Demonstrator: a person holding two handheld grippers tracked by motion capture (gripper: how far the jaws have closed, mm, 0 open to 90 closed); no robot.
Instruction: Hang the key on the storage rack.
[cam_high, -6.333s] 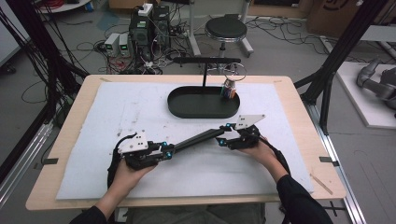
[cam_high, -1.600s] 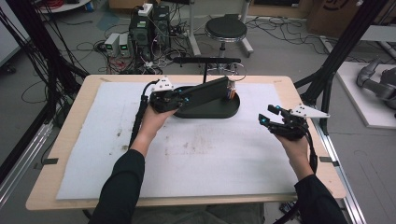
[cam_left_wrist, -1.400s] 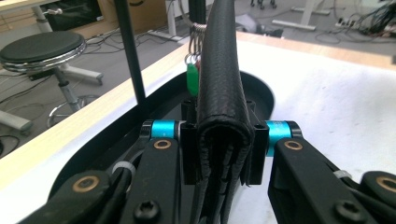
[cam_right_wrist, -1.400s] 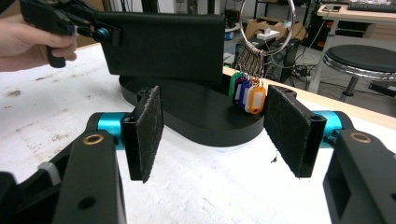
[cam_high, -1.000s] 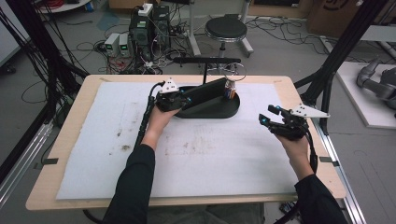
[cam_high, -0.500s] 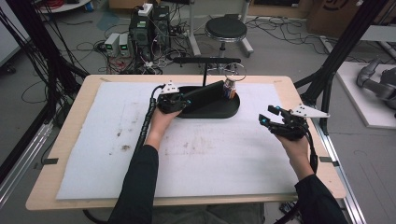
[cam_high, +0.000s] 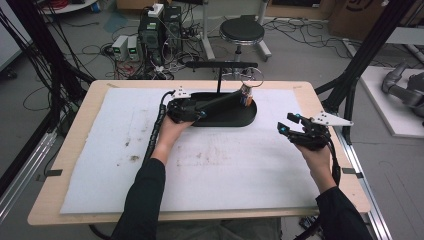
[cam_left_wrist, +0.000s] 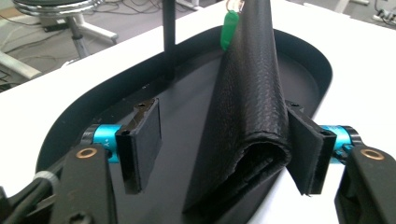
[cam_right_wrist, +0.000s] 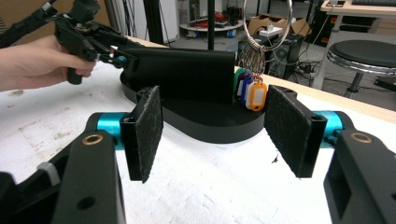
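A long black folded strip (cam_high: 222, 102) lies slanted on the black oval tray (cam_high: 235, 121) at the back of the table. Its far end leans by a key ring with coloured tags (cam_high: 246, 92). My left gripper (cam_high: 198, 113) is at the tray's left end and stands open. In the left gripper view the strip's folded end (cam_left_wrist: 247, 102) rests between the jaws, against the right one, with a green tag (cam_left_wrist: 229, 28) beyond. My right gripper (cam_high: 287, 124) hovers open at the table's right with nothing between its jaws. The right gripper view looks at the tray (cam_right_wrist: 219, 128) and tags (cam_right_wrist: 252, 88).
A thin black post with a crossbar (cam_high: 220, 75) rises from the tray's back. A white mat (cam_high: 210, 170) with faint stains covers the wooden table. A stool (cam_high: 242, 31), computer boxes and cables stand on the floor behind. Black frame legs stand at both sides.
Six seconds ago both grippers held the strip near the table's front. Since then the left gripper has carried it onto the tray and now stands open; the right gripper has stayed put for the last second.
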